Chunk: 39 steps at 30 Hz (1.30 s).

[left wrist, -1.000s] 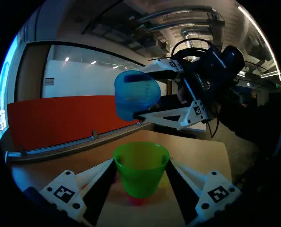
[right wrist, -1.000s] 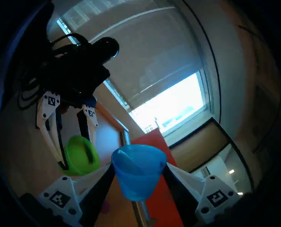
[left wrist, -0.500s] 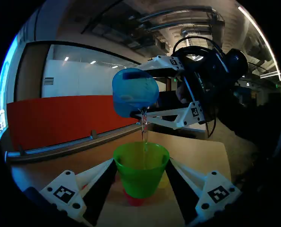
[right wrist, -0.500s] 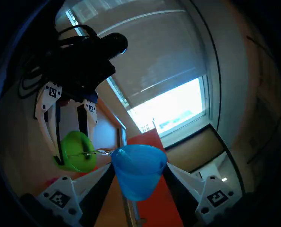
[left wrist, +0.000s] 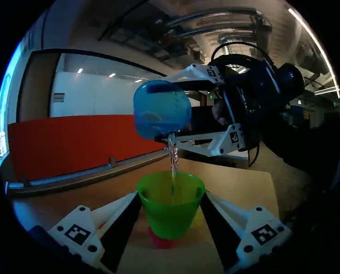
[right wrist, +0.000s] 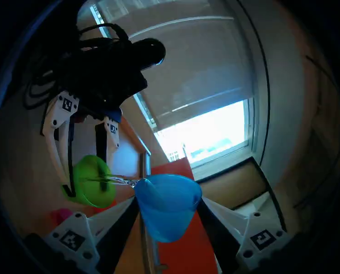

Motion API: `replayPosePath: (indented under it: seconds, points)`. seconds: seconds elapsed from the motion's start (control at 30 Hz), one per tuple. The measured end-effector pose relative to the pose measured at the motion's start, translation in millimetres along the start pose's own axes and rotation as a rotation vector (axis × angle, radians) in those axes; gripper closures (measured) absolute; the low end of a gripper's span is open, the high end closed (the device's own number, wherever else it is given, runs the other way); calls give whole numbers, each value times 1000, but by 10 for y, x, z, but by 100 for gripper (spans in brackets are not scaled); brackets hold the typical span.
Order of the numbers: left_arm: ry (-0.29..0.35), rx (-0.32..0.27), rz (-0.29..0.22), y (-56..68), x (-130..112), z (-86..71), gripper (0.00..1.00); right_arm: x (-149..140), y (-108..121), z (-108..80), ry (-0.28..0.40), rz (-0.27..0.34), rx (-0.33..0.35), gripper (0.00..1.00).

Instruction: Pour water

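Left gripper (left wrist: 171, 199), right gripper (right wrist: 167, 204): jaws seemingly tight.

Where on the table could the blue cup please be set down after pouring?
In the left gripper view, bare tabletop lies right of the green cup, toward the far edge, and left of it, along the red wall. Behind the green cup it is crowded: a red cup and a yellow cup.

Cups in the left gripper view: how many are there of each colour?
Blue: 1, a translucent blue plastic cup, tilted, pouring water.
Green: 1, a translucent green plastic cup catching it.
Red: 1, a red plastic piece mostly hidden behind the green one, probably a cup.
Yellow: 1, a yellow plastic piece beside it, probably a cup.
Total: 4.
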<state>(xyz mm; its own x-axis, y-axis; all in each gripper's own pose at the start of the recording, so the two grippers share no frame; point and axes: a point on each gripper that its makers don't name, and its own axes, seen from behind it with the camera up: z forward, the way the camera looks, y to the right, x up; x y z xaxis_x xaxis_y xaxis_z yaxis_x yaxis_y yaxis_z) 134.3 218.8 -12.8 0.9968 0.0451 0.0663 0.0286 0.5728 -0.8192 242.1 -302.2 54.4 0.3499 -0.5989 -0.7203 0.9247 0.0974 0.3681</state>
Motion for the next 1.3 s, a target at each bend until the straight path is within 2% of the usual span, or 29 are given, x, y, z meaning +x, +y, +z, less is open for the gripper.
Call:
replayPosePath:
  seconds: [0.5,1.3]
  points:
    - [0,-8,5,29,9,-15,14,3,62,11,-7,-67,-8,11]
    - [-1,-9,8,34,-11,-17,14,36,123,22,3,-142,-23,11]
